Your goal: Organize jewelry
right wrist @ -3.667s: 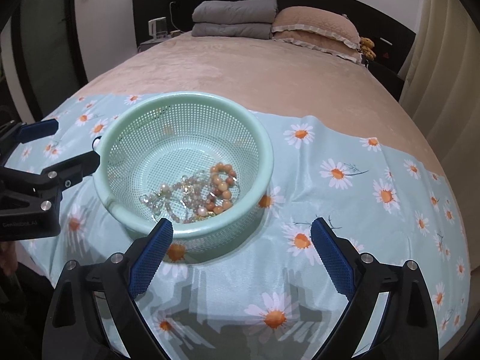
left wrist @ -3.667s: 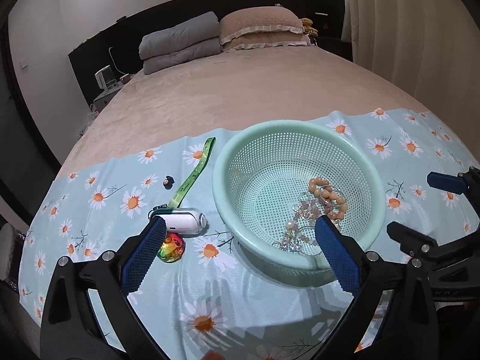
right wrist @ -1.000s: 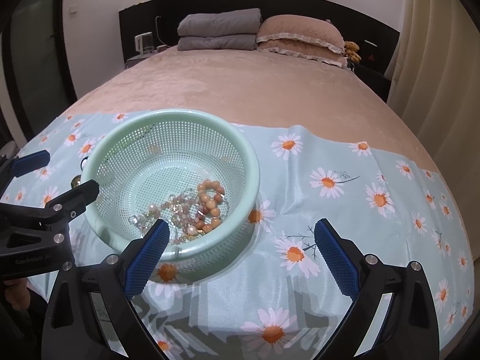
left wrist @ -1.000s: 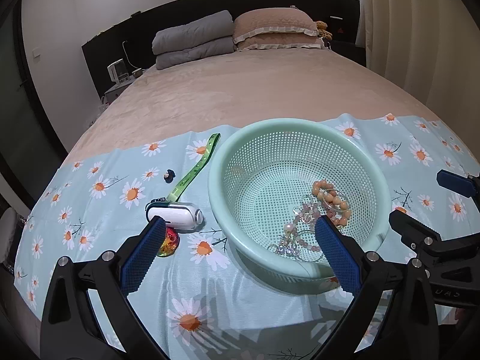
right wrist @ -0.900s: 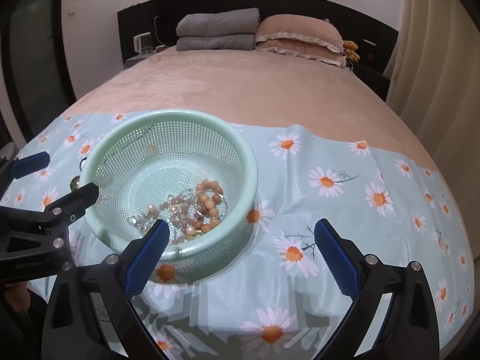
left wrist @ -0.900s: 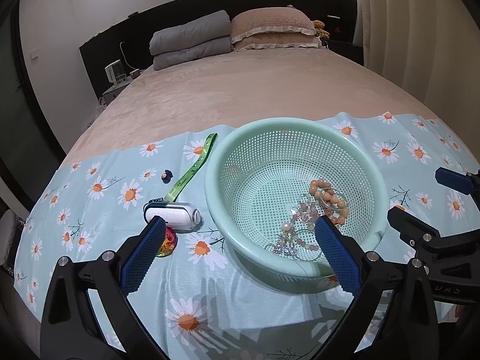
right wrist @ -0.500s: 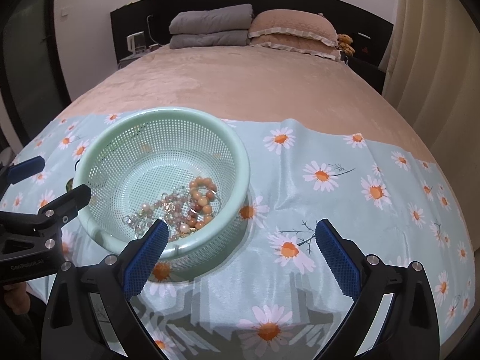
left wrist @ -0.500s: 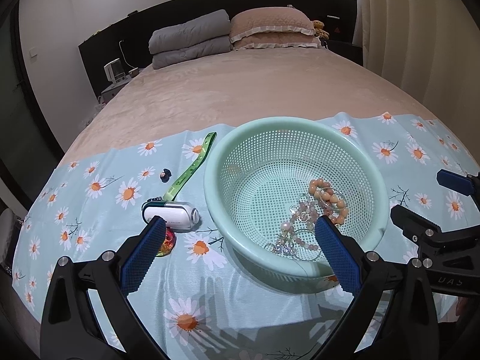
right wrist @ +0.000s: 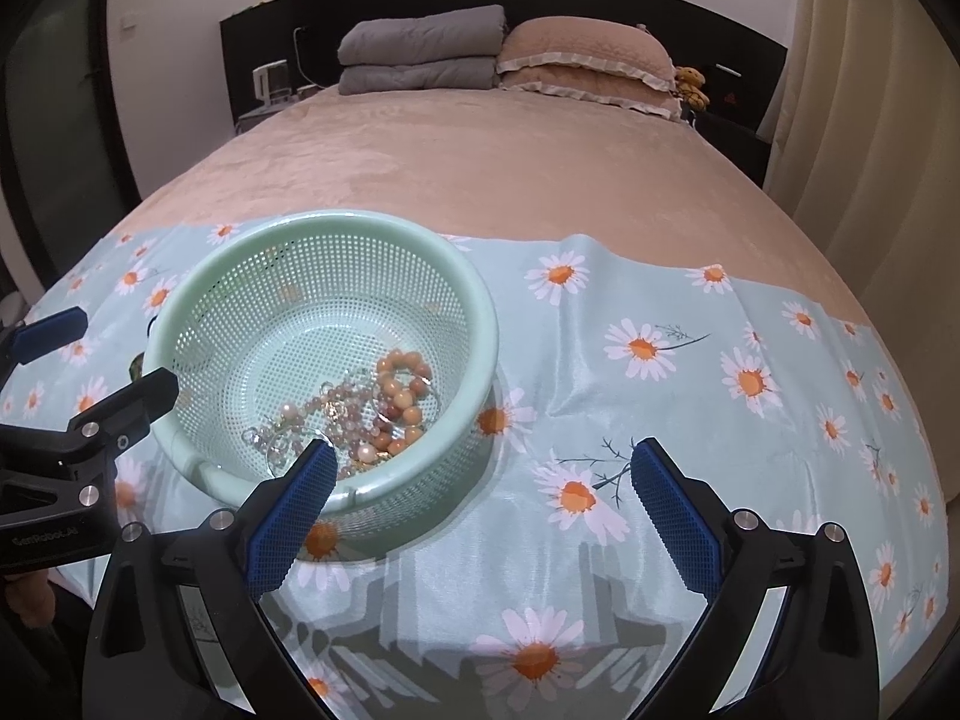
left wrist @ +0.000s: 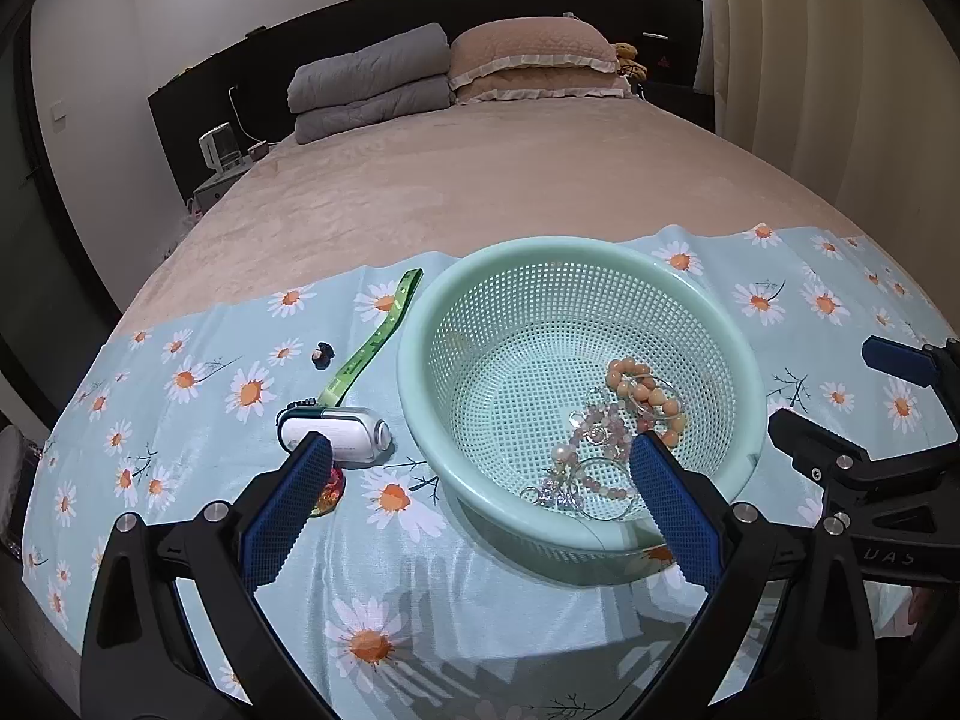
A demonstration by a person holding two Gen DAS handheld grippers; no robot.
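A mint-green mesh basket (left wrist: 420,324) (right wrist: 480,312) sits on a daisy-print cloth (left wrist: 198,408) (right wrist: 690,396) spread over the bed. Inside it lie an orange bead bracelet (left wrist: 645,390) (right wrist: 403,387), a pale pink bead strand (left wrist: 597,426) (right wrist: 342,399) and clear rings (left wrist: 561,489) (right wrist: 276,441). My left gripper (left wrist: 480,483) hangs open above the basket's near left rim, empty. My right gripper (right wrist: 480,483) is open too, over the cloth at the basket's near right side, holding nothing.
Left of the basket lie a white case (left wrist: 333,435) on a green strap (left wrist: 375,345), a small dark earring (left wrist: 324,354) and a multicoloured trinket (left wrist: 327,489). Pillows (left wrist: 528,57) and folded grey bedding (left wrist: 369,87) are at the headboard. Curtains (right wrist: 870,120) hang on the right.
Both grippers have drifted back a little from the basket and stayed open. Nothing on the cloth or in the basket has moved.
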